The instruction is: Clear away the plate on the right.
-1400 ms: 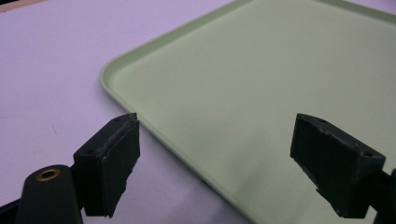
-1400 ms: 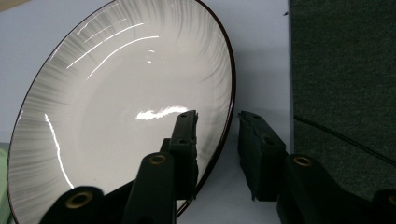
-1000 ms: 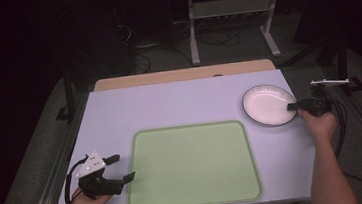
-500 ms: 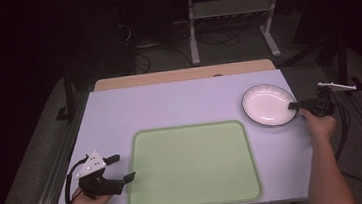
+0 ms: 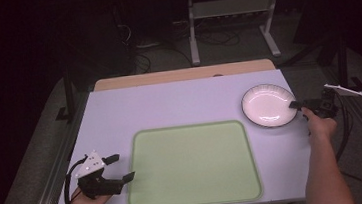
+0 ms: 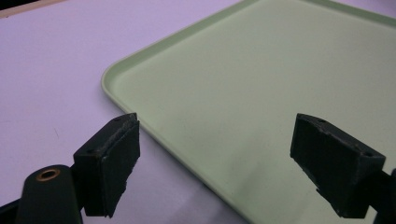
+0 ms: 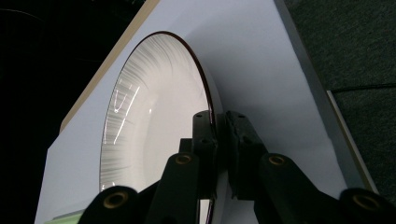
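Observation:
A white plate with a dark rim [image 5: 267,104] lies at the table's right side. My right gripper [image 5: 294,104] reaches it from the right, shut on its near-right rim. In the right gripper view the two jaws [image 7: 218,116] pinch the plate's edge [image 7: 149,116] between them. A pale green tray [image 5: 192,163] lies empty in the middle front. My left gripper [image 5: 121,168] rests at the tray's left edge, open, with nothing held. In the left gripper view its gap [image 6: 217,128] spans the tray's rim [image 6: 140,116].
The lilac table top [image 5: 169,108] has a wooden strip [image 5: 181,75] along its back edge. Metal stand legs [image 5: 193,35] and cables lie on the dark floor behind. The table's right edge runs close to my right hand.
My right hand has edged slightly to the right at the plate's rim. The plate, the tray and the left gripper stay where they were.

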Motion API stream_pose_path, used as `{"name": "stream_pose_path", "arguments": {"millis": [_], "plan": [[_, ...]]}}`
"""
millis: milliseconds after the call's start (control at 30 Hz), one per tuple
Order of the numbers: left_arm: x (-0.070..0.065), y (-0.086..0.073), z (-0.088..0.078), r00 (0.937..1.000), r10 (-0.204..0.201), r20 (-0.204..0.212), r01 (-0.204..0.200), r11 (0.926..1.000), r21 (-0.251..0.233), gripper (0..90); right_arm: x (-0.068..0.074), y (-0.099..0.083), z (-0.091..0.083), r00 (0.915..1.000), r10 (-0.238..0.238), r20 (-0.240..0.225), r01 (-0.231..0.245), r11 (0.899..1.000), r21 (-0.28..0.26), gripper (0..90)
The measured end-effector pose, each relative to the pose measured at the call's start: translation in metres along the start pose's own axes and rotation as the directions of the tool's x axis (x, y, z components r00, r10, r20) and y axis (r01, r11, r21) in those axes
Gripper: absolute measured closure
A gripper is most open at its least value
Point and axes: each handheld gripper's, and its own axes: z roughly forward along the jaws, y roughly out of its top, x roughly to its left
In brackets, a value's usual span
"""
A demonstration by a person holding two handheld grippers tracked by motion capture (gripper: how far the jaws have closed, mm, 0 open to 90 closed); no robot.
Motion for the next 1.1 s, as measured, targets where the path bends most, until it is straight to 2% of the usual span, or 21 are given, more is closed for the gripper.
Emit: {"name": "stream_pose_path", "arguments": {"millis": [167,200,367,500,700,733,1000,1100], "plan": [[-0.001,0.000,0.001,1.0000,0.000,0.001,0.000,1.0000,0.001,15.6,0.001,-0.004,-0.005,1.0000,0.005,0.005,-0.005,1.000,-0.025,81.9],[-0.001,0.000,0.001,1.0000,0.002,0.001,-0.002,1.0000,0.002,15.6,0.000,-0.007,-0.007,0.9998,0.020,-0.001,-0.020,0.999,-0.031,81.7],[-0.001,0.001,0.001,1.0000,0.006,-0.001,-0.006,1.0000,0.000,15.7,-0.002,-0.010,-0.014,0.9993,0.033,-0.019,-0.034,0.999,-0.040,81.8],[0.000,0.001,-0.002,1.0000,0.006,-0.003,-0.006,1.0000,-0.004,15.6,0.000,-0.010,-0.028,0.9992,0.033,-0.021,-0.034,0.998,-0.048,81.6],[-0.001,0.001,-0.002,1.0000,0.003,-0.003,-0.003,0.9999,-0.010,15.6,0.002,-0.007,-0.047,0.9997,0.021,-0.009,-0.021,0.998,-0.059,81.3],[-0.001,0.001,-0.002,1.0000,0.001,-0.002,-0.001,1.0000,-0.008,15.6,0.003,-0.008,-0.054,1.0000,0.009,-0.002,-0.010,0.997,-0.071,81.3],[0.000,0.000,-0.002,1.0000,-0.002,-0.003,0.002,1.0000,-0.009,15.6,0.005,-0.008,-0.078,0.9999,-0.009,0.007,0.009,0.998,-0.062,81.3],[0.000,0.000,-0.002,1.0000,-0.003,-0.004,0.003,0.9999,-0.010,15.7,0.008,-0.009,-0.084,0.9993,-0.038,0.003,0.038,0.998,-0.055,80.8]]}}
